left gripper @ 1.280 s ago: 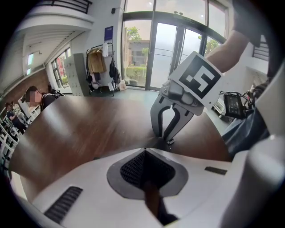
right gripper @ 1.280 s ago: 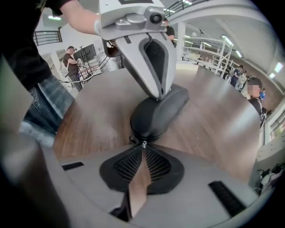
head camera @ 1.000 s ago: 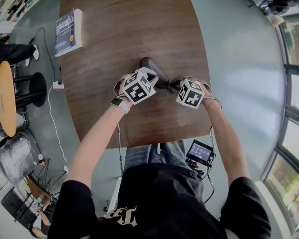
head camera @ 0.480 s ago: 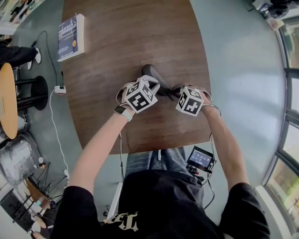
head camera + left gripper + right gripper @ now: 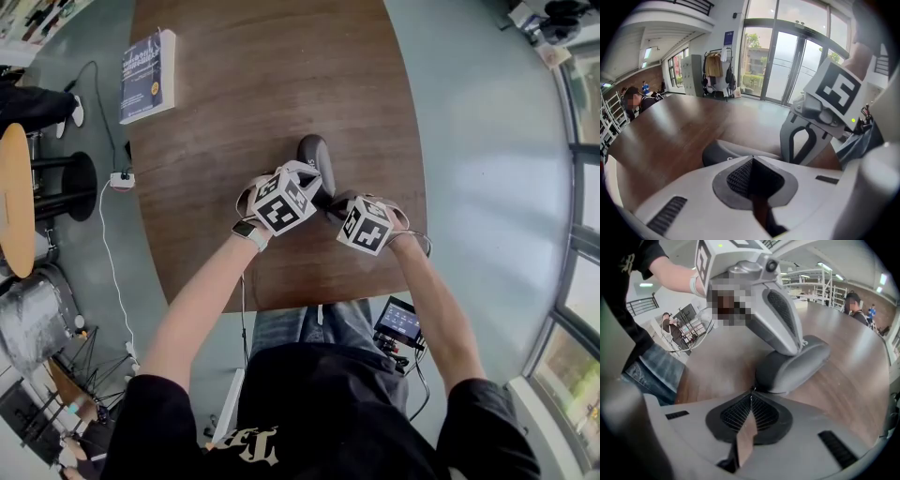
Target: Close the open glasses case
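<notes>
A long dark brown wooden table (image 5: 234,75) stands on a smooth grey-blue floor (image 5: 487,150), with a round yellow-topped side table (image 5: 11,202) well apart at its left. Tall glass doors and windows (image 5: 787,61) let in daylight beside a red brick wall (image 5: 655,78).

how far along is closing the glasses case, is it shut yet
Done: the glasses case looks closed; no gap shows along its side in the right gripper view.
In hand: the left gripper rests its shut tongs on the case's top, and the right gripper has its shut tongs against the near end.
Left: probably only lifting both away. Whether the case has latched can't be told.
</notes>
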